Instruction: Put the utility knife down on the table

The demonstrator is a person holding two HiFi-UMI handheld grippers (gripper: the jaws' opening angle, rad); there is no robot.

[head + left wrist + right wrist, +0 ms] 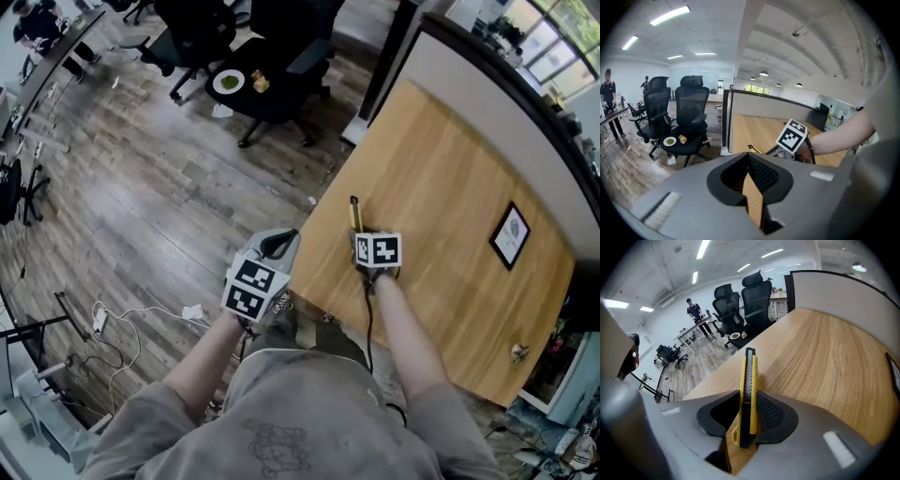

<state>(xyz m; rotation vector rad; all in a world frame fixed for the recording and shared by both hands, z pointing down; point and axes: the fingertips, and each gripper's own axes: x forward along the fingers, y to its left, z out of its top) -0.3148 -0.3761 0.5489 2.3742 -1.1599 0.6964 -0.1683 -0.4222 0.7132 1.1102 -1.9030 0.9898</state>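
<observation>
My right gripper (359,234) is shut on a yellow and black utility knife (354,214). It holds the knife just above the near left corner of the wooden table (441,178). In the right gripper view the knife (749,376) stands on edge between the pads and points out over the table's left side. My left gripper (281,240) hangs beside the table's left edge, over the floor, its jaws together with nothing between them (749,157). From the left gripper view the knife's tip (753,149) shows under the right gripper's marker cube (792,136).
A black-framed picture (511,234) lies on the table's right part, and a small object (516,353) sits near its front edge. A partition wall (497,75) runs along the far side. Black office chairs (272,75) stand on the floor beyond; cables (122,323) lie at left.
</observation>
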